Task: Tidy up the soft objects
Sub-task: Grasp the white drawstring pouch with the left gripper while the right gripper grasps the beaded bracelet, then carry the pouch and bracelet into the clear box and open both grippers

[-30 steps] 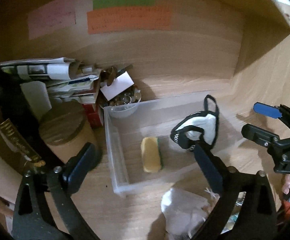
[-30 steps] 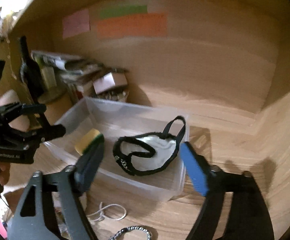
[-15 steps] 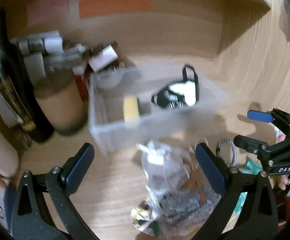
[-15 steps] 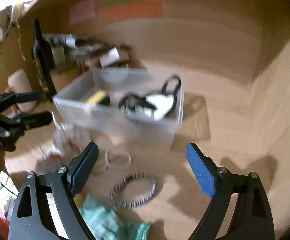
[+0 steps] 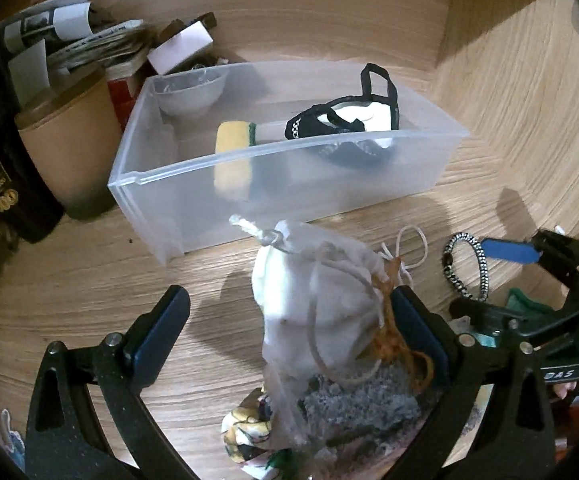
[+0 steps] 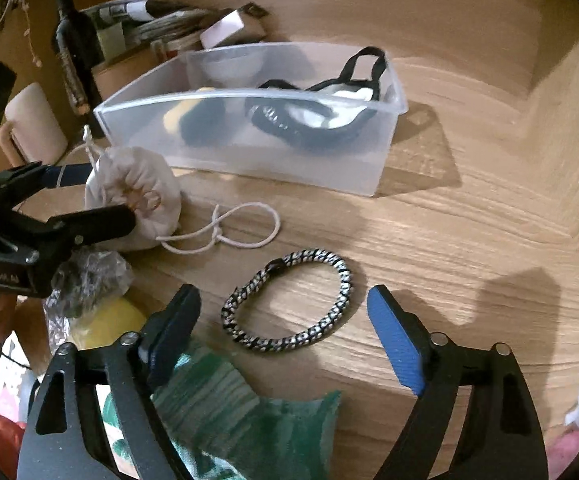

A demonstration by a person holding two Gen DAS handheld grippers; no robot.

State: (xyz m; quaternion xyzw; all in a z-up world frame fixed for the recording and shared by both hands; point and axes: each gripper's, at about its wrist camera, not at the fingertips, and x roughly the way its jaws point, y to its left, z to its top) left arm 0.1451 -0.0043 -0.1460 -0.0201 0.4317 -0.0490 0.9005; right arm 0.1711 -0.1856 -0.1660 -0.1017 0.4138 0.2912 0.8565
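Note:
A clear plastic bin [image 5: 425, 136] [image 6: 389, 144] holds a yellow sponge [image 5: 231, 148] and a black-and-white fabric piece [image 5: 345, 118] [image 6: 329, 108]. A white drawstring pouch [image 5: 313, 304] [image 6: 133, 196] lies on the wood in front of the bin. My left gripper [image 5: 289, 312] is open, its fingers either side of the pouch; it also shows in the right wrist view [image 6: 89, 194]. My right gripper [image 6: 285, 320] is open and empty just above a black-and-white braided band [image 6: 289, 300] [image 5: 465, 264]. A green cloth [image 6: 241, 416] lies under it.
A brown cylinder tin [image 5: 69, 148], dark bottle [image 6: 73, 48], papers [image 5: 89, 48] and a small box [image 5: 181, 46] crowd the back left. A grey fuzzy item [image 5: 361, 412], a yellow object [image 6: 105, 320] and crinkled plastic [image 6: 89, 276] lie near the front. Wooden walls enclose the back and right.
Both grippers have pulled back from the bin and dropped lower. The left now brackets the white pouch; the right now hangs over the braided band.

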